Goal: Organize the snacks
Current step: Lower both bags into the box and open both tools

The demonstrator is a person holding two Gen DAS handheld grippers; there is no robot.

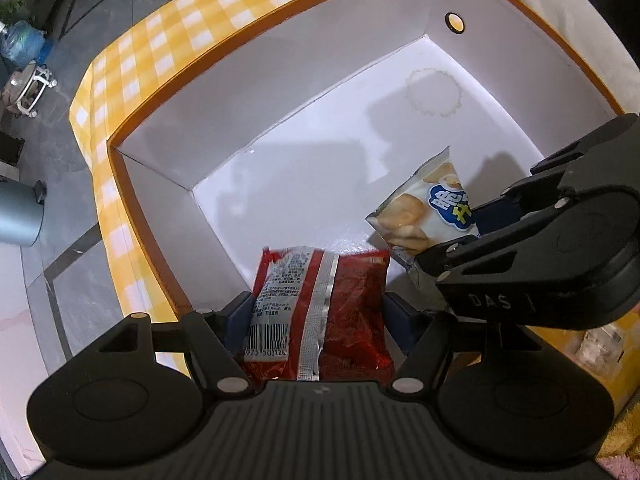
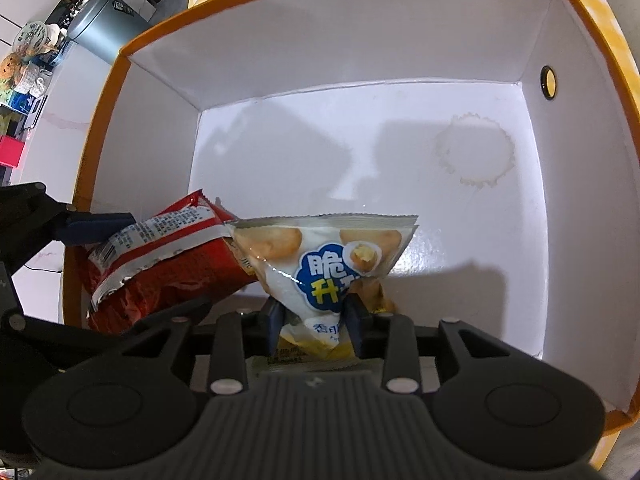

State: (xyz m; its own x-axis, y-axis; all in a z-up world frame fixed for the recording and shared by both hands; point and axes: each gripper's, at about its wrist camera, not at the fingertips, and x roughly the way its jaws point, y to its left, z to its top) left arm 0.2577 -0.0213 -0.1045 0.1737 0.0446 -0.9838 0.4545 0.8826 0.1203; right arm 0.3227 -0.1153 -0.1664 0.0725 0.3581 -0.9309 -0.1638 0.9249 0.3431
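A large box with an orange rim, yellow check outside and white inside (image 1: 280, 92) (image 2: 320, 40) lies below both grippers. My left gripper (image 1: 318, 312) points straight down into its near-left corner, jaws wide and shut on a red snack bag (image 1: 356, 300) (image 2: 168, 276) whose barcoded back faces the camera. My right gripper (image 2: 315, 320) is shut on the narrow lower end of a white cracker bag (image 2: 320, 256) (image 1: 424, 208) with blue lettering. The two bags touch, the white one overlapping the red one's edge. One blue finger (image 2: 96, 228) of the left gripper shows beside the red bag.
A round stain (image 1: 434, 92) (image 2: 474, 152) marks the bare box floor at the far right. A small hole (image 1: 455, 22) (image 2: 548, 80) is in the right wall. A grey bin (image 1: 16, 216) (image 2: 108, 28) stands on the floor outside.
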